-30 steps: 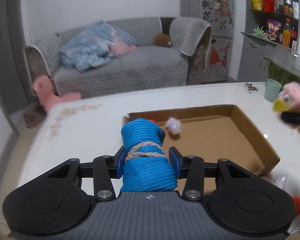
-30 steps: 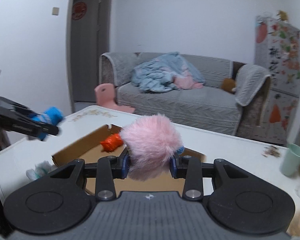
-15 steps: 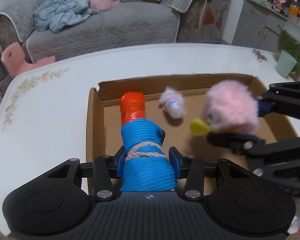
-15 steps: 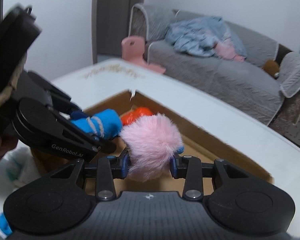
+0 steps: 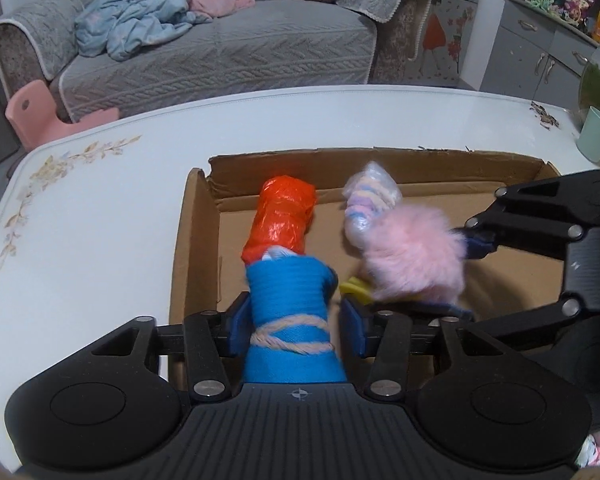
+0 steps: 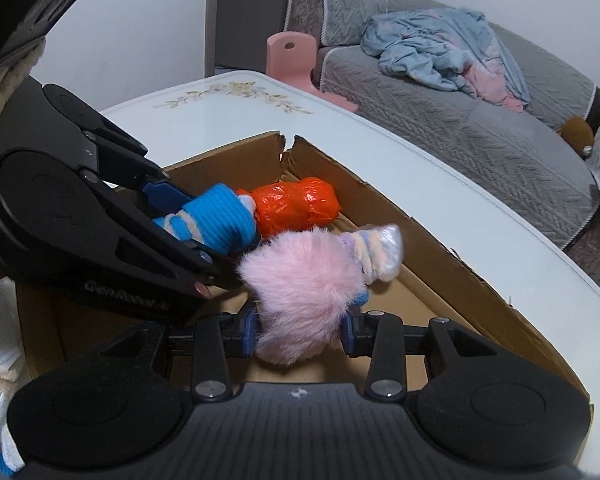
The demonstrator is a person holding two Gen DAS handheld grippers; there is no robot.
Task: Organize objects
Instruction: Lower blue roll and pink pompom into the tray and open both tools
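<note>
We see a brown cardboard box [image 5: 196,240] lying open on the white table [image 5: 100,220]. It has low walls and no lid.

Three things lie on the box floor. An orange roll [image 5: 284,216] in shiny plastic lies near the far left corner of the box. A small striped bundle [image 5: 370,200] in clear wrap sits beside it, close to the far wall. Our blue yarn roll [image 5: 290,304] has come down by the left wall of the box. Its far end touches the near end of the orange roll. A pale cord is tied around its middle.

A green cup [image 5: 596,136] stands near the far right edge of the table. We cannot see into it.

The blue yarn roll sits right between the jaws of our left gripper [image 5: 296,320]. These jaws have just been opening. They are only a little way open. The left pad [image 5: 240,320] is against the roll. We see a thin gap between the roll and the right pad [image 5: 354,328], so the roll is not squeezed now.

Our right gripper [image 6: 298,330] holds a pink fluffy toy [image 6: 300,292]. Its jaws are narrow and press into the fur from both sides. The toy is low in the middle of the box, just beside the blue roll. Its far side touches the striped bundle. A yellow bit [image 5: 354,290] sticks out under the fur. We cannot tell if the toy rests on the box floor.
</note>
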